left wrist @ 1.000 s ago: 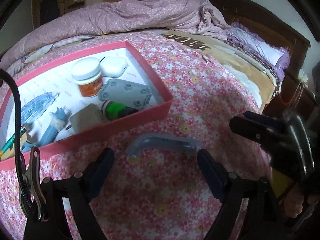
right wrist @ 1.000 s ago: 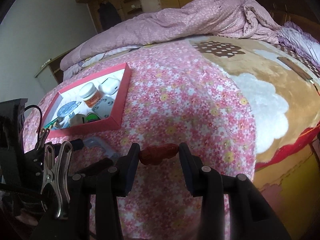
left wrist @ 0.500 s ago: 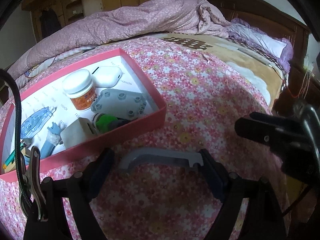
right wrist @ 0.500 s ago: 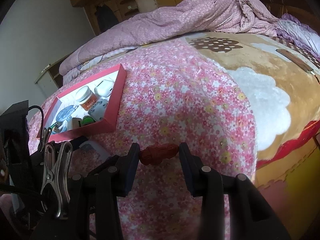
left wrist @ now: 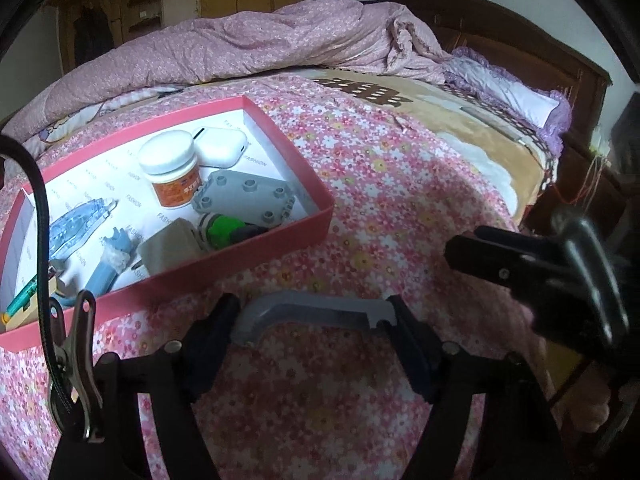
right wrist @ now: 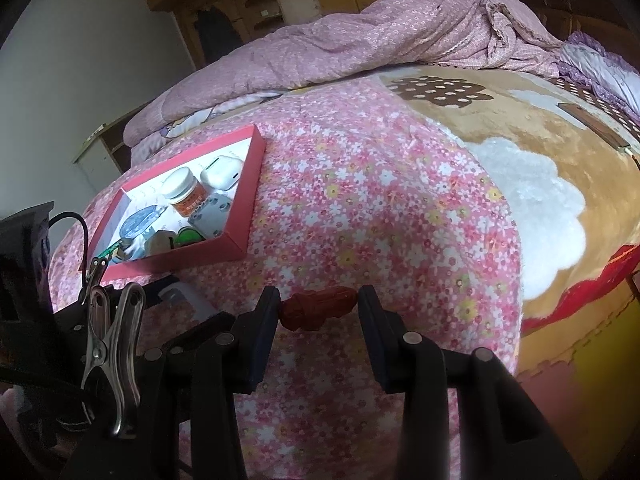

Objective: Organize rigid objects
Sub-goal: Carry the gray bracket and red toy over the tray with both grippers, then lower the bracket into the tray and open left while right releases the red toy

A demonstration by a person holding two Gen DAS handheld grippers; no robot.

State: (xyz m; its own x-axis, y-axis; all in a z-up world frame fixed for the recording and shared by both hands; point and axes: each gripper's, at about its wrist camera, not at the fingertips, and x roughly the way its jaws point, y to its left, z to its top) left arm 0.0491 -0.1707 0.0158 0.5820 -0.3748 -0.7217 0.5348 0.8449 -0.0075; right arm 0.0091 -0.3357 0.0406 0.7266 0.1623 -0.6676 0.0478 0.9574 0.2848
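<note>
My red box (left wrist: 256, 248) on the floral bed (left wrist: 400, 200) holds a white-lidded jar (left wrist: 172, 168), white case (left wrist: 222, 148) and grey studded plate (left wrist: 248, 196). Just before it, my left gripper (left wrist: 312, 320) jaws have been closing around the grey bracket (left wrist: 312, 312), both pads touching its ends. My right gripper (right wrist: 318, 308) pinches a red-brown piece (right wrist: 318, 307)

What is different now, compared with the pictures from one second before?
The left gripper came forward around the grey bracket; its fingers have just been closing and now touch both ends. The right gripper keeps holding the red piece. The red box stayed.
</note>
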